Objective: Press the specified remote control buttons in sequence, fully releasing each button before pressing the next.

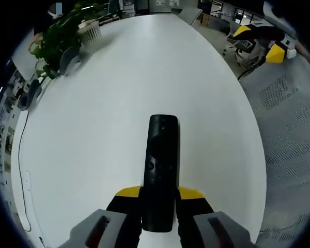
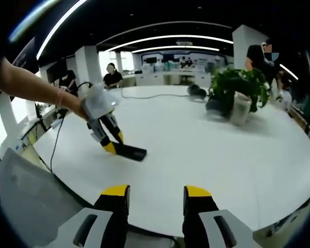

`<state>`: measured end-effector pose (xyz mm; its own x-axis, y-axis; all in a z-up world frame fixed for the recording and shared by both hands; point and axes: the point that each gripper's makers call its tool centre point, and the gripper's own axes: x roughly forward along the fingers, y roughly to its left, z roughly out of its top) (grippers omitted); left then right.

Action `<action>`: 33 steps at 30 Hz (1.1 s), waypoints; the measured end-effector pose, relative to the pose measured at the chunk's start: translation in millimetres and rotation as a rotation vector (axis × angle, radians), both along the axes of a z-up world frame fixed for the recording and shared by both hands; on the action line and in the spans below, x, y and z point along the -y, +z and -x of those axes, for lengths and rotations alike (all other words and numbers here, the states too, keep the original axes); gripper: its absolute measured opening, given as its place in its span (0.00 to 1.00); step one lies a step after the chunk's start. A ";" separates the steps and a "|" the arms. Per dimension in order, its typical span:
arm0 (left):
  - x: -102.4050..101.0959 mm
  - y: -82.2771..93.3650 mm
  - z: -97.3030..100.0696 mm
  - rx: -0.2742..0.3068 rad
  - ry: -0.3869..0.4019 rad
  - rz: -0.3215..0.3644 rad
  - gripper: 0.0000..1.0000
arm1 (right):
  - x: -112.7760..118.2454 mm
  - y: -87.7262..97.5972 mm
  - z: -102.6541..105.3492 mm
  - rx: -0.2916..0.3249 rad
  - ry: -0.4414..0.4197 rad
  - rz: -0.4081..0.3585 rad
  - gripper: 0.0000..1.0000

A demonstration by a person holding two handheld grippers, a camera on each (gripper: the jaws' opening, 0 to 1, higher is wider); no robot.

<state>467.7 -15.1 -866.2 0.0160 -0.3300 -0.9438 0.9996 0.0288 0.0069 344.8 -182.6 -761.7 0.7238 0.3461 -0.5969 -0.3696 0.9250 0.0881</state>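
Observation:
A long black remote control point(image 1: 160, 165) points away from me over the white table point(image 1: 108, 103), its near end clamped between the yellow-tipped fingers of my left gripper point(image 1: 159, 195). In the right gripper view the same remote point(image 2: 130, 151) rests low over the white table point(image 2: 212, 155), held by the left gripper point(image 2: 111, 144) in a person's hand. My right gripper point(image 2: 156, 195) hovers at the table's near edge, open, nothing between its yellow tips, well short of the remote.
A potted green plant in a white pot point(image 1: 75, 31) stands at the table's far end, also seen as the plant point(image 2: 236, 95). A cable point(image 1: 21, 155) runs along the left edge. People point(image 2: 112, 76) sit beyond the table. Mesh chairs point(image 1: 294, 119) flank the right side.

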 end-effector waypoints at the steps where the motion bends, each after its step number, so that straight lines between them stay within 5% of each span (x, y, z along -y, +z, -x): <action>1: -0.1 0.0 1.9 -0.001 -0.002 0.001 0.25 | -0.2 -0.2 0.1 -0.001 0.001 0.000 0.39; 33: -4.5 0.5 50.5 0.000 0.008 0.052 0.25 | -7.1 -4.5 3.8 -0.030 0.034 -0.014 0.36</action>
